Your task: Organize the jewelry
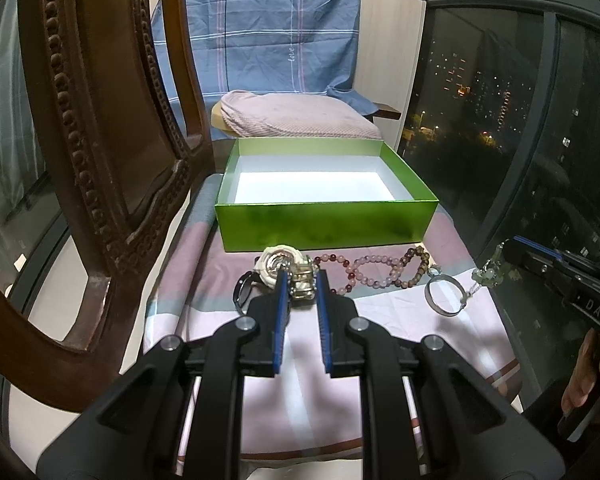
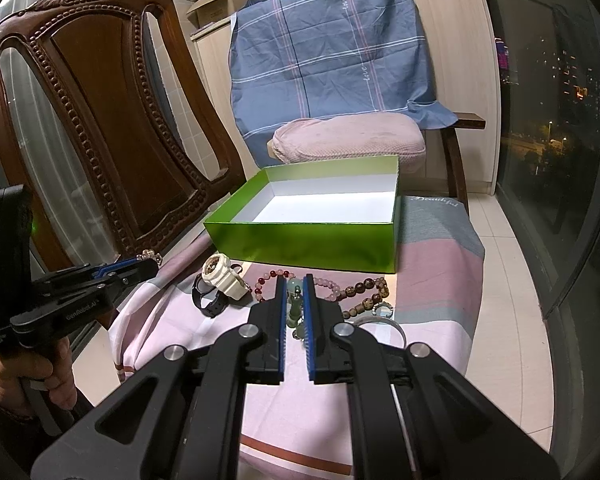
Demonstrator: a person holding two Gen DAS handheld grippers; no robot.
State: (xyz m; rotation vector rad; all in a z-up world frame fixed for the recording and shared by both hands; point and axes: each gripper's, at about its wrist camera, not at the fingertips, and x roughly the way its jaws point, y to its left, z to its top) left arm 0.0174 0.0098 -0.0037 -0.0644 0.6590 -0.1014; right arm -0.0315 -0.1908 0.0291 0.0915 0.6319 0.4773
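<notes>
An open green box point(image 1: 324, 222) with a white, empty inside stands on the striped cloth; it also shows in the right wrist view point(image 2: 308, 244). My left gripper point(image 1: 302, 280) is shut on a small gold bracelet point(image 1: 302, 282), held above the cloth in front of the box; in the right wrist view point(image 2: 142, 266) it holds the piece up at the left. My right gripper point(image 2: 296, 292) is shut on a pale green jade pendant point(image 2: 294, 300); in the left wrist view point(image 1: 500, 262) it is at the right. A cream watch point(image 2: 224, 274), a black watch point(image 2: 208, 300) and bead bracelets point(image 2: 340, 288) lie before the box.
A carved wooden chair back point(image 2: 112, 128) stands at the left. Behind the box is a chair with a pink cushion point(image 2: 348, 140) and a blue plaid cloth point(image 2: 332, 48). A clear ring bangle point(image 1: 442, 294) lies right of the beads. Dark window glass point(image 2: 556, 120) runs along the right.
</notes>
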